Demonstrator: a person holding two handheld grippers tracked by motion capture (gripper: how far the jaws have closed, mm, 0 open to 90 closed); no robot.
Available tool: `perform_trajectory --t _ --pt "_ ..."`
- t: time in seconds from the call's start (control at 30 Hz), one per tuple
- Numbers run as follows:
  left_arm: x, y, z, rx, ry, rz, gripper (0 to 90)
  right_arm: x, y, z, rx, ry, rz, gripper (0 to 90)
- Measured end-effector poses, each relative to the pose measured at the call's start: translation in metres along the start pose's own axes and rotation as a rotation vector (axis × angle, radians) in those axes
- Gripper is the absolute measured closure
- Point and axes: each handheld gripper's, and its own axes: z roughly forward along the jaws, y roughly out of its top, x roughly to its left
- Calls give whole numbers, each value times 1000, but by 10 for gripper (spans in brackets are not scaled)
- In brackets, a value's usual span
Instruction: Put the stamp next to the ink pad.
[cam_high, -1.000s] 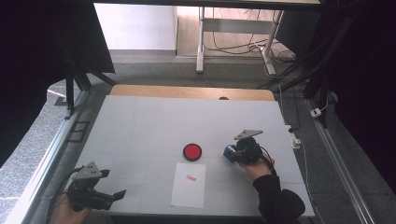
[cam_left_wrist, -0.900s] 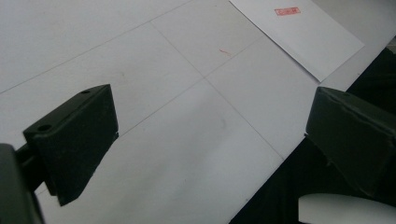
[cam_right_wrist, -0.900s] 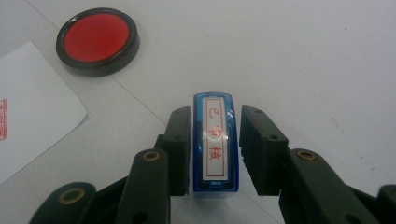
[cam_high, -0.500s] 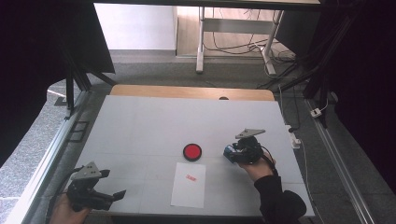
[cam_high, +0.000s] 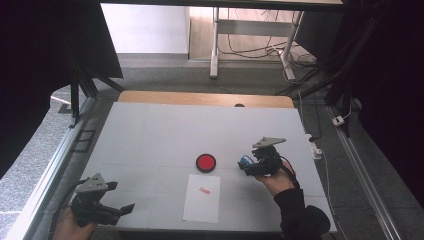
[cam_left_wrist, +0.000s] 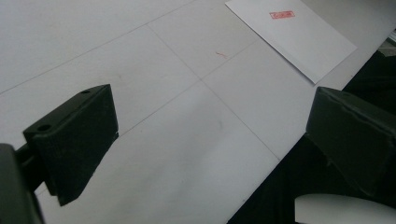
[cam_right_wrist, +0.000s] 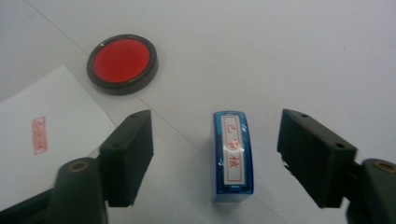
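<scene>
Item: blue stamp, lying flat on the white counter toward its right edge, between the jaws of the right claw, which have just been opening and now stand apart, clear of it on both sides. Nearby: red ink pad and stamped paper sheet toward the near edge; left claw apart, empty, at the near left corner. Risk, as judged: withdrawing askew could let a jaw clip the stamp and skid it toward the pad.
</scene>
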Motion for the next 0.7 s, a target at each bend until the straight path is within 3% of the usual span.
perform_trajectory --t 0.27,0.7 --pt "0 0 0 -2 -1 -2 23 9 4 -6 -28 -1 -1 115" --pt "1 0 0 -4 -7 -1 23 25 5 -17 -45 34 -2 35"
